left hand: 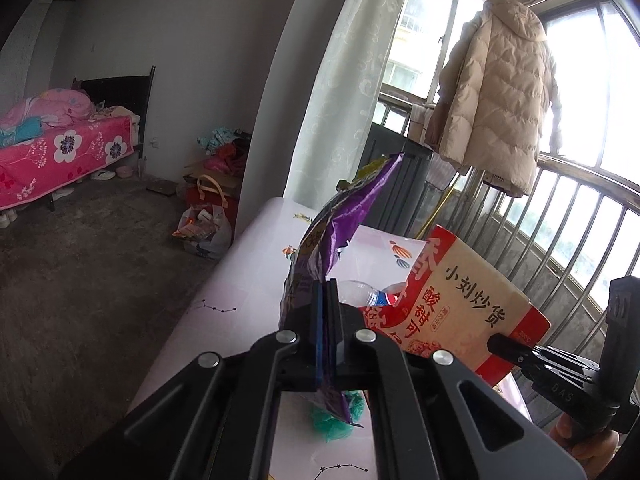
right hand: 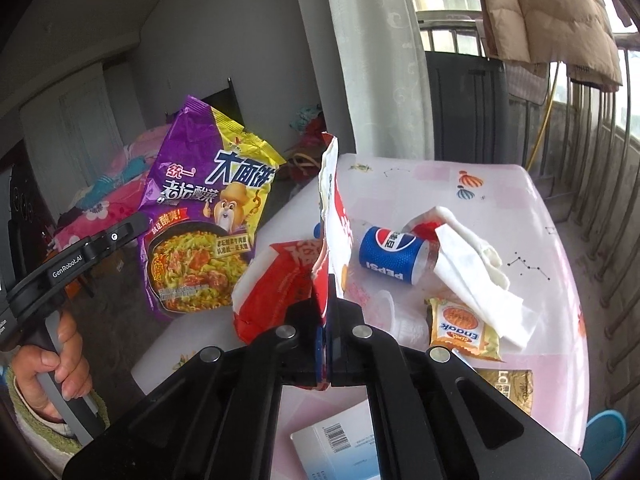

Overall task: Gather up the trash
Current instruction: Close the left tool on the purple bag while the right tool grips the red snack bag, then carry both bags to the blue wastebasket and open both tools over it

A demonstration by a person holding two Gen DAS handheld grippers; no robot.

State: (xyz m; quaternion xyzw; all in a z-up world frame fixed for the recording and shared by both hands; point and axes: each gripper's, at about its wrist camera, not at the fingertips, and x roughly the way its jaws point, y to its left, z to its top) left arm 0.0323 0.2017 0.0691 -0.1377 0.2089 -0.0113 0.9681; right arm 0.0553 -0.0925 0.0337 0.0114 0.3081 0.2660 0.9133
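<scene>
Clamping a purple noodle wrapper (left hand: 340, 224), the left gripper (left hand: 326, 292) holds it above the table (left hand: 240, 264). At its three o'clock, the right gripper (right hand: 327, 292) pinches a red-and-white snack bag (right hand: 332, 208). Beyond, at one o'clock, a Pepsi bottle (right hand: 390, 254) lies under white tissue (right hand: 476, 276).

Left tongs (left hand: 327, 312) clamped tight, angled slightly down. Right tongs (right hand: 327, 312) clamped too, tilted a bit steeper. Left hand (right hand: 60, 364) wraps its handle; right-hand fingers (left hand: 588, 438) just visible.
</scene>
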